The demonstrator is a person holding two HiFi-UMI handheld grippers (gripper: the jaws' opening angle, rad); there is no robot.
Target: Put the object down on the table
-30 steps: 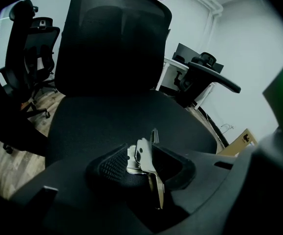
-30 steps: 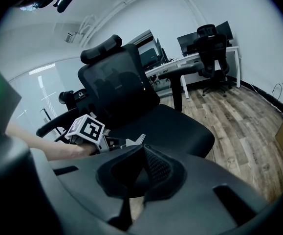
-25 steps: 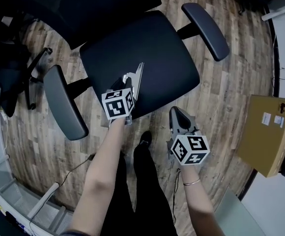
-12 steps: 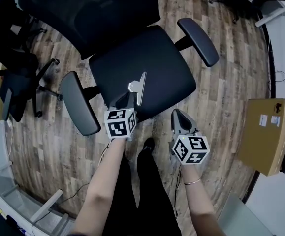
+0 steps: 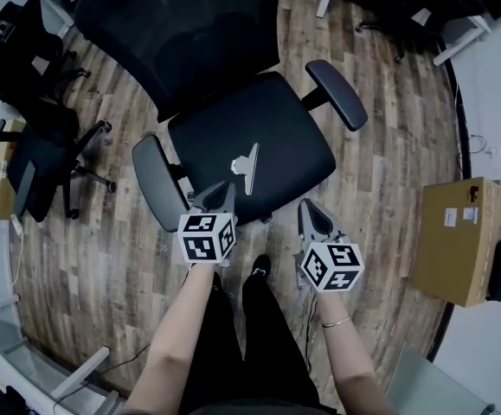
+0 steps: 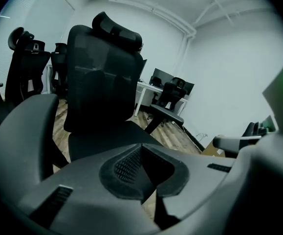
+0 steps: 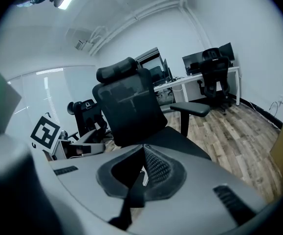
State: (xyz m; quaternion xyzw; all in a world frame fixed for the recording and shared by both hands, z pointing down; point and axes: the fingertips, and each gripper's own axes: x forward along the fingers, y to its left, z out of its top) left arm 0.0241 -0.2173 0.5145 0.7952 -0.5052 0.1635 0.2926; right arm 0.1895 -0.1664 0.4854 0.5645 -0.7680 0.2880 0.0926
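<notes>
A small silver metal object (image 5: pixel 247 166), shaped like a clip, lies on the black seat of an office chair (image 5: pixel 276 128). My left gripper (image 5: pixel 223 189) hangs just short of the seat's near edge, apart from the object. Its jaws have just been closing and now meet with nothing between them. In the left gripper view the left gripper (image 6: pixel 141 149) has its pads pressed together in front of the chair's backrest (image 6: pixel 102 77). My right gripper (image 5: pixel 309 206) is to the right of the seat, shut and empty. The right gripper view also shows the right gripper (image 7: pixel 143 150) with its pads together.
The chair has an armrest on each side (image 5: pixel 157 193) (image 5: pixel 337 93). More black chairs (image 5: pixel 34 137) stand at the left. A cardboard box (image 5: pixel 458 240) sits on the wood floor at the right. A white desk with monitors (image 7: pixel 200 77) runs along the far wall.
The left gripper's jaws opened off the silver object, then closed empty, and it drew back and up from the seat. The object stays on the seat. The right gripper also rose.
</notes>
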